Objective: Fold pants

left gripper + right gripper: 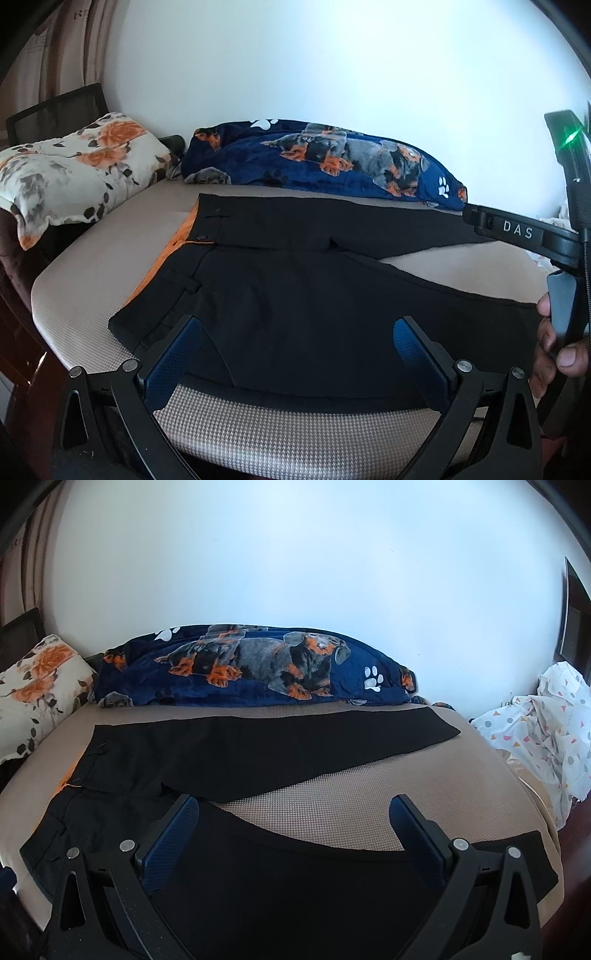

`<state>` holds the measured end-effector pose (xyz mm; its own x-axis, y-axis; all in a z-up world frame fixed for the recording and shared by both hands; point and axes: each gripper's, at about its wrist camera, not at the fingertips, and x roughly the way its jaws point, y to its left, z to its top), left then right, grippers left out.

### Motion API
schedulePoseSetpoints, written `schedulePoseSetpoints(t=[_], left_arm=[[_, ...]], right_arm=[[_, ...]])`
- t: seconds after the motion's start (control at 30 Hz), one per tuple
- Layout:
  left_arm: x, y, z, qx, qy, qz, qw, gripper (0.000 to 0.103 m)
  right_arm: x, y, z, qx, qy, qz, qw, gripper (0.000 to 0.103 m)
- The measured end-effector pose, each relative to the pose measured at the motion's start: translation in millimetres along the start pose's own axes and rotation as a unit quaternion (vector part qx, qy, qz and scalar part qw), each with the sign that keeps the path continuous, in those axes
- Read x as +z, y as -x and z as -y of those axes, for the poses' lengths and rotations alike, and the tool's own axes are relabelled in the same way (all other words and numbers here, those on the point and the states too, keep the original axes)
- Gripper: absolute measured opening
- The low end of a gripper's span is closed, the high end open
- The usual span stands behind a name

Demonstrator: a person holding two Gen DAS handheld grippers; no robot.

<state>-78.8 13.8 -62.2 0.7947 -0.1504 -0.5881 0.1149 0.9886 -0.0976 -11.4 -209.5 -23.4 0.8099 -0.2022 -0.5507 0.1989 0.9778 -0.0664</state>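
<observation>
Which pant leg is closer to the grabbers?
The near leg of the black pants, lying right under the open right gripper. The other leg stretches along the dog blanket, farther back.

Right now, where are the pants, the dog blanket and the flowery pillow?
pants (258,753): right wrist view, on the far leg.
dog blanket (258,672): right wrist view, on the printed dog's body.
flowery pillow (81,166): left wrist view, on its middle.
</observation>
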Motion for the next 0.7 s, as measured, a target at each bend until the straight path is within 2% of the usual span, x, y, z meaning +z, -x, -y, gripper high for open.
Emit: schedulePoseSetpoints(t=[0.1,0.27,0.53,0.7], left_arm=[[0.8,-4.5,-0.7,0.005,0.005,-0.008,0.9999,0.103],[3.7,-2.0,-3.1,-0.002,0.009,0.005,0.9999,0.103],[19.7,1.1,7.1,0.001,-0.056,0.036,0.9978,0.103],[34.7,5.2,2.1,0.011,-0.07,0.063,0.9955,0.103]], right_arm=[[1.6,-0.5,-0.1,-0.001,0.001,-0.001,1.0,0.102],[1.5,-0.8,-0.4,0.0,0.0,-0.002,1.0,0.102],[-0.2,0.7,-1.5,-0.001,0.002,0.0,1.0,0.102],[0.1,0.6,-1.5,-0.001,0.003,-0.002,1.0,0.102]])
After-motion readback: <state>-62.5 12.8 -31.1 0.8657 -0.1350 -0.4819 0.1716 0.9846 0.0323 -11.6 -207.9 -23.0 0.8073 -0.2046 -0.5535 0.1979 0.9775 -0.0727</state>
